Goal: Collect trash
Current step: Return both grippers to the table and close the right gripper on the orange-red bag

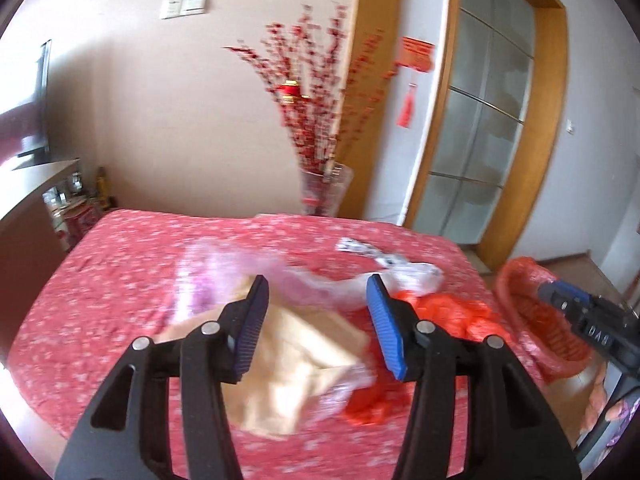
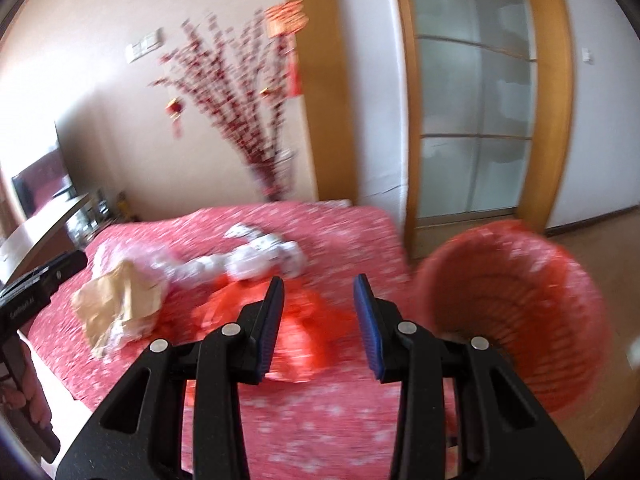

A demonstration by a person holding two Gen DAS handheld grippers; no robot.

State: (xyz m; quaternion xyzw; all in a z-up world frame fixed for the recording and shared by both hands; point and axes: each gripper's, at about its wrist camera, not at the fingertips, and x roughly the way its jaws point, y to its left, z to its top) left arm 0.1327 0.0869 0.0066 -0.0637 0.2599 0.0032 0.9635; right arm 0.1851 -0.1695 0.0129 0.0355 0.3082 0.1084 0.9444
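Trash lies on a red floral tablecloth (image 1: 120,280): a crumpled brown paper bag (image 1: 296,360), a red plastic bag (image 1: 436,312), clear plastic wrap (image 1: 224,272) and a white printed wrapper (image 1: 404,268). My left gripper (image 1: 318,300) is open and empty, hovering over the paper bag. My right gripper (image 2: 318,300) is open and empty above the red plastic bag (image 2: 248,304). The paper bag (image 2: 112,304) and the white wrapper (image 2: 260,256) show in the right wrist view. A red-lined bin (image 2: 516,312) stands right of the table.
A glass vase with red blossom branches (image 1: 324,184) stands behind the table. A wood-framed glass door (image 1: 480,120) is at back right. A TV on a cabinet (image 1: 28,120) is at left. The bin (image 1: 536,312) and right gripper show at right in the left wrist view.
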